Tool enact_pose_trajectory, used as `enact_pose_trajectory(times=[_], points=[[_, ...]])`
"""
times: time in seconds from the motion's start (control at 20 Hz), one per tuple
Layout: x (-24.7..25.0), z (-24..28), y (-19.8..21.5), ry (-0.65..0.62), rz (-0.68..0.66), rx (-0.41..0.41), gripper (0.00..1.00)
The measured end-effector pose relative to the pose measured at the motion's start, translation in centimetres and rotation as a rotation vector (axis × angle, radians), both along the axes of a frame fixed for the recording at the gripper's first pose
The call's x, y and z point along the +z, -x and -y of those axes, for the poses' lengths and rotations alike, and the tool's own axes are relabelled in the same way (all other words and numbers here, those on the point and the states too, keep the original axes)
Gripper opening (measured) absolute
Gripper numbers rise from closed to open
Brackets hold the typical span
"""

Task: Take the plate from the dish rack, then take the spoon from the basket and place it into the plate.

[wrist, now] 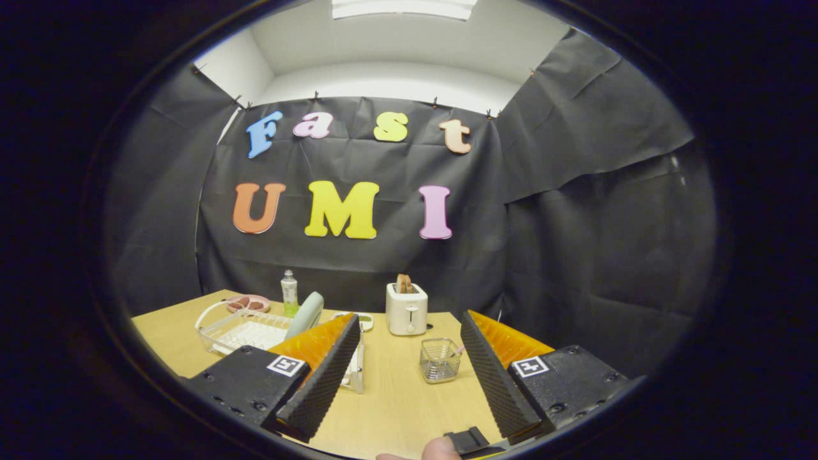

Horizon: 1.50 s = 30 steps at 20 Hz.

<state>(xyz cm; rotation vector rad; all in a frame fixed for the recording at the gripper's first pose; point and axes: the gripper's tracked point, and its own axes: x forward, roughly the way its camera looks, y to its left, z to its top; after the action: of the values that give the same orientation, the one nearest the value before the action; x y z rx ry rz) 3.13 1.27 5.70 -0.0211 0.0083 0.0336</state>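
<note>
A pale green plate stands on edge in the clear dish rack, beyond my left finger, which hides part of the rack. A small wire basket stands on the wooden table just ahead, between my two fingers; a pink spoon handle pokes out over its rim. My gripper is open and held above the table, with nothing between its fingers.
A white toaster with bread in it stands at the back of the table. A clear bottle with green liquid and a pink plate with food sit behind the rack. A fingertip shows near the gripper's base.
</note>
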Motion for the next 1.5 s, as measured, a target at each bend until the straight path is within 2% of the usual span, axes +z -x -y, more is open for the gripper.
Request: enact_pose_trajectory(times=[0.2,0.4,0.6,0.8,1.0,1.5], points=[[2.8,-2.6,-3.2,0.101,-0.018,0.032,1.0],[4.7,-7.1,-7.1,0.068,-0.063,0.122,1.0],[4.8,-12.1,-12.0,0.063,-0.178,0.204,1.0],[2.6,-16.8,-15.7,0.071,-0.329,0.271,1.0],[-0.7,-19.8,-18.1,0.088,-0.476,0.299,1.0],[-8.6,-23.9,-21.1,0.037,-0.782,0.262,0.99]])
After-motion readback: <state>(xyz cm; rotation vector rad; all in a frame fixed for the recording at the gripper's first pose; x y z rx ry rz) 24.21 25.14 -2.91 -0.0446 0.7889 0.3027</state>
